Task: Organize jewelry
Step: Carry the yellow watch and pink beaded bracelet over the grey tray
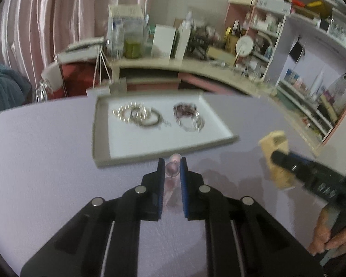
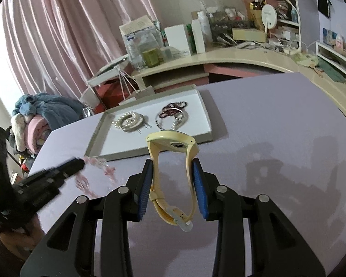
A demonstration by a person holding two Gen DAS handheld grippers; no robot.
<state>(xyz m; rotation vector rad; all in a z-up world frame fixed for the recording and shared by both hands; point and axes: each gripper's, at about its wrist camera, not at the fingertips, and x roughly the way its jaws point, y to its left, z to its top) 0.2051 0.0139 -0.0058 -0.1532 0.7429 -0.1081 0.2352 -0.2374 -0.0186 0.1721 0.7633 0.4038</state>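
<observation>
My left gripper [image 1: 172,165] is shut on a pink beaded bracelet [image 1: 172,168], held above the lilac table just short of the near edge of the white tray [image 1: 150,143]. The bracelet also shows dangling and blurred in the right wrist view [image 2: 96,168]. My right gripper [image 2: 173,168] is shut on a yellow wristwatch [image 2: 171,143], gripping its strap, with the watch face pointing toward the tray [image 2: 117,147]. In the tray lie a pearl bracelet with bangles [image 1: 138,115] and dark red beads with silver chains [image 1: 188,116].
The lilac table [image 1: 46,161] holds the tray at its far middle. Behind it is a cluttered beige desk [image 2: 219,57] with boxes and bottles, shelves at the right, pink curtains and a pile of cloths [image 2: 34,117] at the left.
</observation>
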